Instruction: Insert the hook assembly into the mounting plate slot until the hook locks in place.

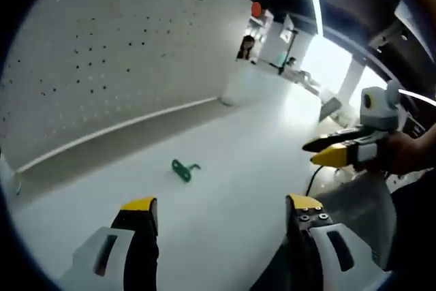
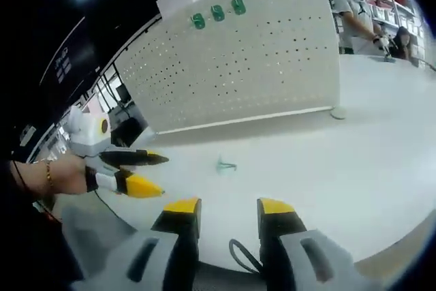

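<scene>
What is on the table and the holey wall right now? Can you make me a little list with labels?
table: white table
loose hook: one green hook lying on the table, nothing touching it
holey wall: white pegboard standing at the back of the table
hooks on wall: three green hooks in a row near the top
left gripper: left gripper open, holding nothing
right gripper: right gripper open, holding nothing
background: person standing behind the board

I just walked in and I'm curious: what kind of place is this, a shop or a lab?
Probably a lab or demo workspace, not a home. A white pegboard with three green hooks stands on a broad white table, one loose green hook lies there, and shelving stands behind.
</scene>
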A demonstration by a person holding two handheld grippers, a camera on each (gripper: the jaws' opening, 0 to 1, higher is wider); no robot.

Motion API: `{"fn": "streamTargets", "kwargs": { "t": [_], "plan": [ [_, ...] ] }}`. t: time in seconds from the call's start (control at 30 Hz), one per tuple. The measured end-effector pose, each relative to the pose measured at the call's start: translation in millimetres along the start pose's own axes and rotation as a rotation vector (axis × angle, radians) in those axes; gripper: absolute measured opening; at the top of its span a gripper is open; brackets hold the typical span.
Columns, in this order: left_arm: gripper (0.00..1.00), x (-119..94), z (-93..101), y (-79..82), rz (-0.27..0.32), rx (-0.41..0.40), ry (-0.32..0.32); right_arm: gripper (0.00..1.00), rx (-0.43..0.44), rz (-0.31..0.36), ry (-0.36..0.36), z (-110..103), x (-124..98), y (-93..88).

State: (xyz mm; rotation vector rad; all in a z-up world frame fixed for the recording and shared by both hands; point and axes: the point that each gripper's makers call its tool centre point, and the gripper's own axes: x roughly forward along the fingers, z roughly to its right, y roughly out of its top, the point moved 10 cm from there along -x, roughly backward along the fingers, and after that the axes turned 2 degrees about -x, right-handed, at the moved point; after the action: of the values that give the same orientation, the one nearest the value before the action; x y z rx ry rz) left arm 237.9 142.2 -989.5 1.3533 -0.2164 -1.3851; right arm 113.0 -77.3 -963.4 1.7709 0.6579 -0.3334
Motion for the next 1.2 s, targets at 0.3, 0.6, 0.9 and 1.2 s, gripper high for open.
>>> {"fn": "streamTargets", "kwargs": {
  "t": [0.3, 0.6, 0.9, 1.2],
  "plan": [
    [0.65, 31.4, -13.9, 2.8, -0.017, -0.046, 0.064, 0.29, 0.049, -0.007, -0.017, 9.4, 0.6, -6.2],
    [0.49, 65.4, -25.9, 10.0, -0.004, -0.079, 0.146, 0.29, 0.079, -0.001, -0.032, 15.9, -1.0, -4.8],
    [0.37, 89.6, -28.2, 2.5, -0.037, -0.037, 0.211, 0.29, 0.114, 0.01, -0.062, 26.3, -2.9, -2.0],
    [0.18, 94.9, -32.5, -2.6, -0.068, 0.03, 0.294, 0.29, 0.15, -0.009, -0.086, 32.7, -7.2, -10.6]
  ]
}}
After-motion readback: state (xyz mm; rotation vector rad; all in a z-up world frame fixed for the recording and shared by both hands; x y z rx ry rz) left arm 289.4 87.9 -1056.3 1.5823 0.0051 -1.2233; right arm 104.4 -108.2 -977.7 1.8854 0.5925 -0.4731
